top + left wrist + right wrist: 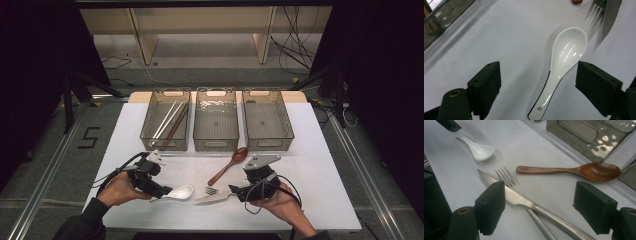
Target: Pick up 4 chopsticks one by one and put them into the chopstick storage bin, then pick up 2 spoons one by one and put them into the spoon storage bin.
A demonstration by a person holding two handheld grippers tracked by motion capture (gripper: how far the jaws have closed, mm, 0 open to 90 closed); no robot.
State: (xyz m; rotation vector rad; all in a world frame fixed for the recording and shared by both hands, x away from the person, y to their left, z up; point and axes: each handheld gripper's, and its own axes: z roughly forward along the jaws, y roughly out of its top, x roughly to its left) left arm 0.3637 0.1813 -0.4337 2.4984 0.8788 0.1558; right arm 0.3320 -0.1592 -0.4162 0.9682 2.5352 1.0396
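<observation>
Left gripper view: white spoon (564, 62) at frame centre on the table (506, 32), between the spread jaws of the left gripper (537, 83). Glazed ceramic: stiff, slick, chippable; grip the narrow handle. Right gripper (539, 207) jaws also spread, over knife (524, 200) and fork (511, 183).
</observation>
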